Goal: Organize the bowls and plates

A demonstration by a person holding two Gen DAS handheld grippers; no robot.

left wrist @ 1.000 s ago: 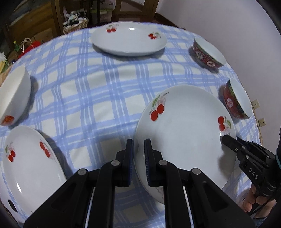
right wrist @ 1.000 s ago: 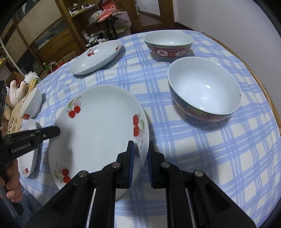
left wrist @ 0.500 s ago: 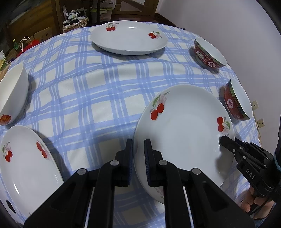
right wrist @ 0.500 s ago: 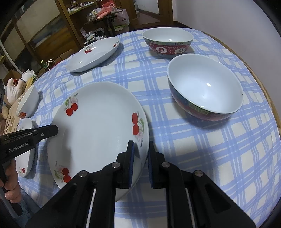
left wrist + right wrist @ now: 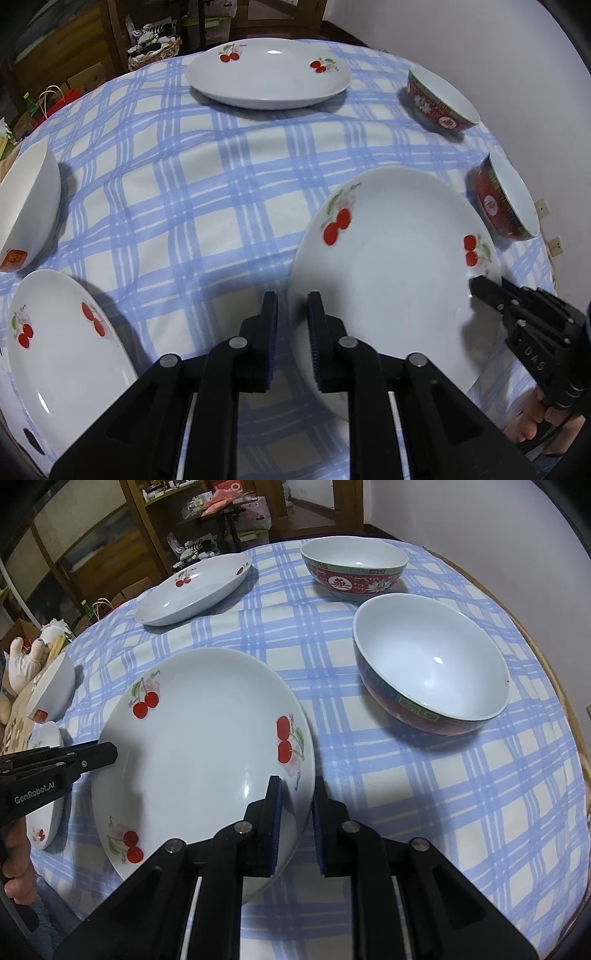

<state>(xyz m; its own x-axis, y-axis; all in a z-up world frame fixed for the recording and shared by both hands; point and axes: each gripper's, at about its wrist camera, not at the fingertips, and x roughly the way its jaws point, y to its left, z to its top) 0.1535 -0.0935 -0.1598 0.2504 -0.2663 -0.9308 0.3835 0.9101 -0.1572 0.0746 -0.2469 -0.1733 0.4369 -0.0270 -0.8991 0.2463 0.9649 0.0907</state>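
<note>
A large white cherry plate (image 5: pixel 395 273) is held between both grippers above the blue checked tablecloth. My left gripper (image 5: pixel 291 325) is shut on its left rim, and my right gripper (image 5: pixel 297 805) is shut on its right rim; the plate also shows in the right wrist view (image 5: pixel 199 753). The right gripper appears in the left wrist view (image 5: pixel 517 310), the left one in the right wrist view (image 5: pixel 55 764). A second cherry plate (image 5: pixel 267 77) lies far across the table, a third (image 5: pixel 59 343) at the near left.
Two red patterned bowls (image 5: pixel 430 668) (image 5: pixel 354 568) stand on the right side. A white bowl (image 5: pixel 26 210) stands at the left edge. Shelves, a basket and bags lie beyond the round table's far edge (image 5: pixel 155 51).
The held plate has moved slightly with both grippers; the view has shifted toward the table's middle. Both grips are unchanged.
</note>
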